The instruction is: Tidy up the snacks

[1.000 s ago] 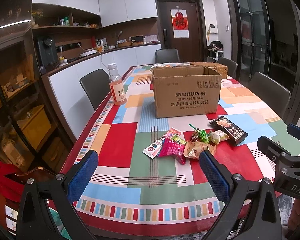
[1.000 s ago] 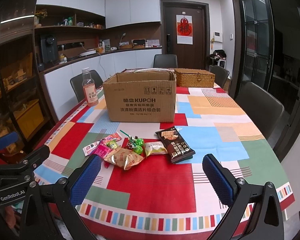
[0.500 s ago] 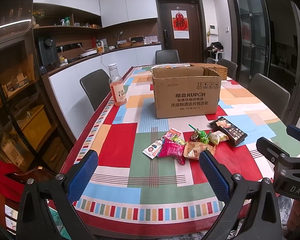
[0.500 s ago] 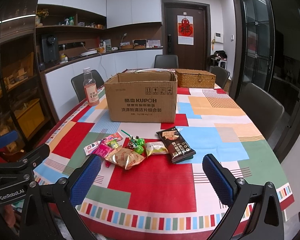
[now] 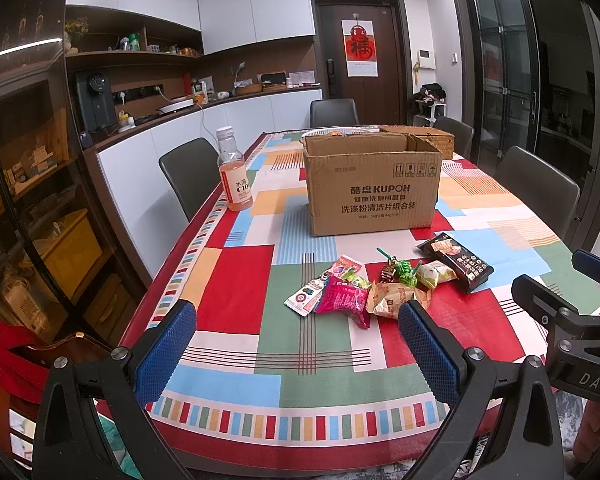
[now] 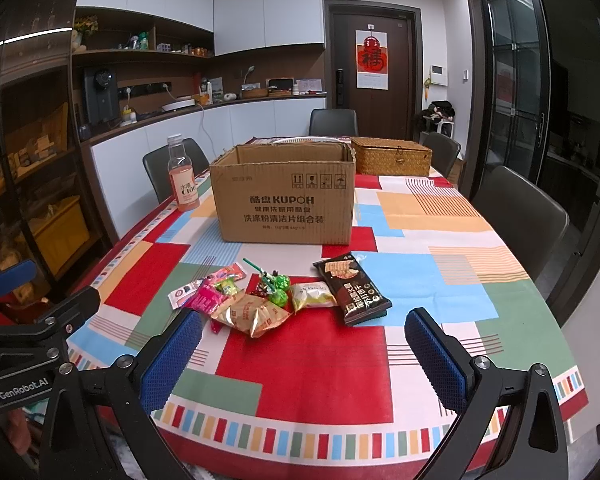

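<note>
Creeping closer to the table's near edge: left gripper (image 5: 296, 344) and right gripper (image 6: 304, 350) spread wide, empty; snacks (image 6: 276, 296) untouched, box (image 6: 286, 200) waiting.

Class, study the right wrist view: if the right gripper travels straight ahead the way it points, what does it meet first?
Probably the golden snack packet at the pile's near edge, as the right gripper, wide open, points there; depth is uncertain.
</note>
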`<state>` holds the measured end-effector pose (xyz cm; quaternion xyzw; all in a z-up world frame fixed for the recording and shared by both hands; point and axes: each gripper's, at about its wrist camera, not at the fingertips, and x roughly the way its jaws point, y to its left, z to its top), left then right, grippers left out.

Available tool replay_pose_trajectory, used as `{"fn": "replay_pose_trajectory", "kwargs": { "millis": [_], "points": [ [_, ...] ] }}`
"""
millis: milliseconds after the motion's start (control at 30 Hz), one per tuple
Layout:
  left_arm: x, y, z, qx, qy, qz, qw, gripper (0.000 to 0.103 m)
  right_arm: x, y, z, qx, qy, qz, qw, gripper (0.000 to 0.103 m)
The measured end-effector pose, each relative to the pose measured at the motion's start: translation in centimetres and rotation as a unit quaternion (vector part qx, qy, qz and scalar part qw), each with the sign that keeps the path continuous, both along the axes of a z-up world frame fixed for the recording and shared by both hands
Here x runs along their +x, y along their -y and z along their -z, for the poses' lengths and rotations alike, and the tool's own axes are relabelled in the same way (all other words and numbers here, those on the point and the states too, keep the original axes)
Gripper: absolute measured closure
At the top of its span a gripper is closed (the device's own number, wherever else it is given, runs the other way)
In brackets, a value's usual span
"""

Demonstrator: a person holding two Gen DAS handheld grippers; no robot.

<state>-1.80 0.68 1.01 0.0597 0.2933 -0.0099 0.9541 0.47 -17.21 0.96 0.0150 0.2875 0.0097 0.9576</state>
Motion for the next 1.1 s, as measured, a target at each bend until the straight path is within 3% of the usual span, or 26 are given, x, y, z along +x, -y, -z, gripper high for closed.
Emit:
{"fn": "replay_pose_trajectory", "kwargs": {
  "millis": [1100],
  "points": [
    [0.56, -0.08, 0.91, -0.009, -0.016, 0.009, 0.9998, 0.000, 0.53, -0.31, 0.67, -0.005, -0.015, -0.009, 1.000, 0.000]
  ]
}}
